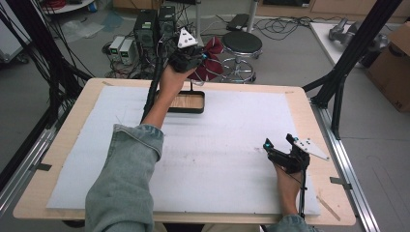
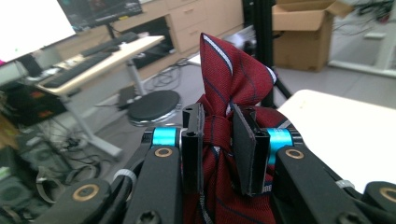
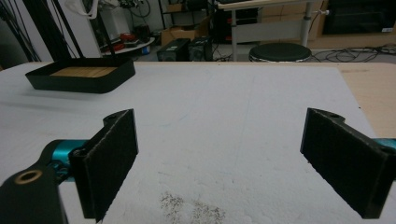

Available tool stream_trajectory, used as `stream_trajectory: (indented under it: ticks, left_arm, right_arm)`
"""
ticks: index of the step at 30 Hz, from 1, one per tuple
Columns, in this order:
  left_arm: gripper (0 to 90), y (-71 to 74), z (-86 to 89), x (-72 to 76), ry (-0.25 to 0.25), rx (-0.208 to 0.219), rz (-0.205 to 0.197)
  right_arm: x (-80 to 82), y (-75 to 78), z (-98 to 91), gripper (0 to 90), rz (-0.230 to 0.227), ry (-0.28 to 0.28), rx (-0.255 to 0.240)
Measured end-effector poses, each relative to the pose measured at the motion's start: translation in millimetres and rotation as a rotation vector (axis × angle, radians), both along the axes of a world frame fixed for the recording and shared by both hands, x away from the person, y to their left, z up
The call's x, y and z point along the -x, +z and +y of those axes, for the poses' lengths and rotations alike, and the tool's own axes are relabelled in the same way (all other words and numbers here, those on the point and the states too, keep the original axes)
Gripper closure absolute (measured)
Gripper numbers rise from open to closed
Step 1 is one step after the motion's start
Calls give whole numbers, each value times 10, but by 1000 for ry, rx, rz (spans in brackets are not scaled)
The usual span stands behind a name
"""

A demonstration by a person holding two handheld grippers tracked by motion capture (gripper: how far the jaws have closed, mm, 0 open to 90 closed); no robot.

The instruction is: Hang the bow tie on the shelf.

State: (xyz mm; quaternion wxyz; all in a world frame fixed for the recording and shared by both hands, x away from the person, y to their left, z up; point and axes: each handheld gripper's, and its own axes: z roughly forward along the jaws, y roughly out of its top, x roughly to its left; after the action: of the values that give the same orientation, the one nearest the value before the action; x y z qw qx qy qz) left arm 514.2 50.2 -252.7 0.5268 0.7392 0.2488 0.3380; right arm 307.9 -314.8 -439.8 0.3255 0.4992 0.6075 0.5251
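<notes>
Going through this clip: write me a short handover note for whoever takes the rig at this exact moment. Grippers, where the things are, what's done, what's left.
Left gripper: shut on the red striped tie, bunched between its jaws and held up in the air over the far edge of the table, above the black tray.
Right gripper: open, holding nothing, low over the white mat at the near right.
Tray: at the far side of the mat, wooden bottom, nothing in it.
Done: tie picked up.
Left, as far as I can judge: probably lowering the tie into the tray and letting go; the right gripper is free to help.
</notes>
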Motion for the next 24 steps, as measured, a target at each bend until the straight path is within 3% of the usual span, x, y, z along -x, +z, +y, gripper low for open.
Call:
stream_trajectory:
  ticks: [5, 12, 18, 24]
  left_arm:
    - [738, -111, -54, -83, 8, 25, 8]
    - [738, -338, -273, -146, -39, 31, 15]
    - [737, -544, -473, -156, -38, 9, 22]
    - [736, -763, -683, -122, -54, -39, 30]
  right_arm:
    - [-3, -1, -3, 102, 0, 0, -3]
    - [-4, -3, -2, 102, 3, 2, -4]
    - [-5, -5, -4, 102, 5, 4, -2]
    - [-5, -5, -6, 102, 5, 5, -2]
